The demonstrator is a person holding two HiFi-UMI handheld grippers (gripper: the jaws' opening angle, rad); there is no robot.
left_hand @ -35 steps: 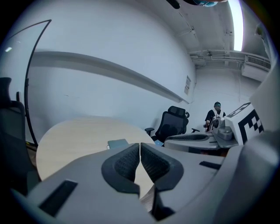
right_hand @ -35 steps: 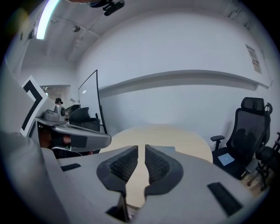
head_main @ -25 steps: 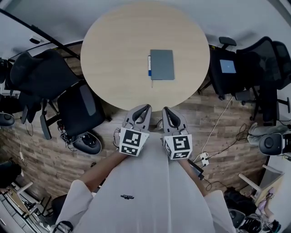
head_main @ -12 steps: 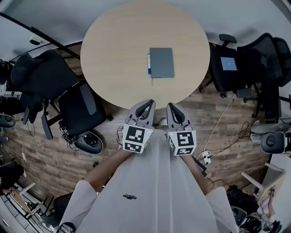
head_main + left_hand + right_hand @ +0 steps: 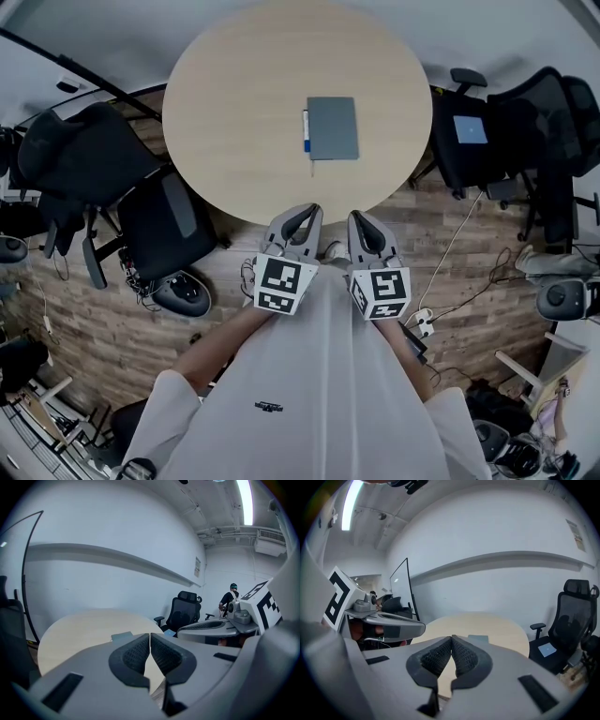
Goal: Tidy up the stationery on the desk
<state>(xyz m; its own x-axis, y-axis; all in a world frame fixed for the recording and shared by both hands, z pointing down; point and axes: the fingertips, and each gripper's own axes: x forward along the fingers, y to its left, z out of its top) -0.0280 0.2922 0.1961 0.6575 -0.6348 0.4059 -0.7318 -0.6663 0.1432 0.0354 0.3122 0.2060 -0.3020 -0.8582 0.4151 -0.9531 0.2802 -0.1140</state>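
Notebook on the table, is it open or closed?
Closed: the notebook lies flat, only its plain grey cover showing, a pen along its left edge.

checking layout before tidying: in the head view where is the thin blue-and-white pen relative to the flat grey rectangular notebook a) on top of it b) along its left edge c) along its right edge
b, the pen lies lengthwise just left of the notebook on the round pale wooden table.

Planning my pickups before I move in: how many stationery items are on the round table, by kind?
Grey notebook: 1
Pen, beside the notebook's left edge: 1
Total: 2
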